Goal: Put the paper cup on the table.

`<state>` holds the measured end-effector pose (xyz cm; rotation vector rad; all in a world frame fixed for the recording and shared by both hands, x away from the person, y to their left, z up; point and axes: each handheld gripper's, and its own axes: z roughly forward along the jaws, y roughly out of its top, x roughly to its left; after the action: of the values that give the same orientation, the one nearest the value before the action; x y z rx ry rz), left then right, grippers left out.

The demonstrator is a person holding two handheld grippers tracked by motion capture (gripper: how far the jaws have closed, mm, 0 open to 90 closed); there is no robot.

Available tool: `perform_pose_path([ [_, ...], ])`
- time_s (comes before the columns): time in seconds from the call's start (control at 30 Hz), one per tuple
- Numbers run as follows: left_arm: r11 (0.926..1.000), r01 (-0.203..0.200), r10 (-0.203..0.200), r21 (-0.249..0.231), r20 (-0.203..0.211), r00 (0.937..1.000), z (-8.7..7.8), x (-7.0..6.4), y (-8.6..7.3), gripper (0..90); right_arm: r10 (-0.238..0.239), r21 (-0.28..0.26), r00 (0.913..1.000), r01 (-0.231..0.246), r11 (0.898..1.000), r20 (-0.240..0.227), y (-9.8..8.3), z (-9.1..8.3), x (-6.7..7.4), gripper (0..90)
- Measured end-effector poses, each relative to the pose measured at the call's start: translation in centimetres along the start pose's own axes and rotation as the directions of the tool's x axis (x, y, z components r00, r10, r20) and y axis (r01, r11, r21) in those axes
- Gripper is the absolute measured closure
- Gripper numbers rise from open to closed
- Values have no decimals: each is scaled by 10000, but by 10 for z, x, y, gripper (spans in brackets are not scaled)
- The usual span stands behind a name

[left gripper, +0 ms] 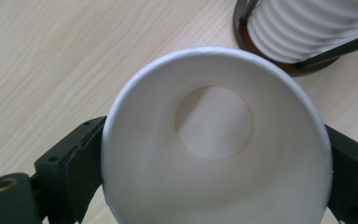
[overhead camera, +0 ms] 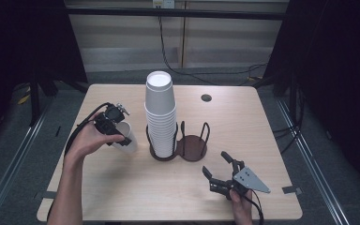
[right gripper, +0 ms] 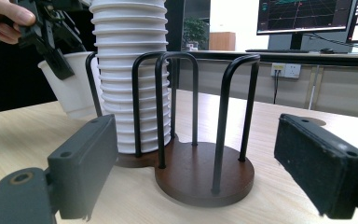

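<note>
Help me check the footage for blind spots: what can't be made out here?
- Single cup, left gripper view: outer wall hidden by its own rim; bottom edge cuts it off.
- Stack, right gripper view: top cut off by the frame; left half of the holder hidden under it.
- Left tongs, high view: tips too small to tell their grip.

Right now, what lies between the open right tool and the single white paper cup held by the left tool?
In the high view, the dark wooden two-ring cup holder with its tall stack of white cups stands between the right tool and the single white paper cup.
</note>
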<state>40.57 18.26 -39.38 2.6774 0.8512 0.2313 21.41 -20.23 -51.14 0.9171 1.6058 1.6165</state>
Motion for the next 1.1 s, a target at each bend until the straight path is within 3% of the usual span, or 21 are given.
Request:
perform_pose_path([
  [0.13,9995,-291,293,116,-178,9994,8,-1,2,83,2,-1,10000,-2,10000,-2,0,0,0,129],
  [0.33,9995,-231,234,222,-165,9996,19,0,4,79,-2,-4,10000,2,10000,-2,0,0,0,129],
  [0.57,9997,-228,230,118,-209,9995,22,0,6,60,-3,-6,10000,3,10000,-2,0,0,0,129],
  [0.63,9998,-150,147,-100,-328,9994,25,0,6,54,-5,-5,10000,5,10000,-3,0,0,0,129],
  [0.73,9992,-345,336,-193,-450,9984,28,0,6,49,-4,-9,10000,4,10000,-2,0,0,0,130],
  [1.1,9996,-182,178,-222,-189,9997,39,-4,3,36,-5,-9,10000,5,10000,-3,0,0,0,129],
])
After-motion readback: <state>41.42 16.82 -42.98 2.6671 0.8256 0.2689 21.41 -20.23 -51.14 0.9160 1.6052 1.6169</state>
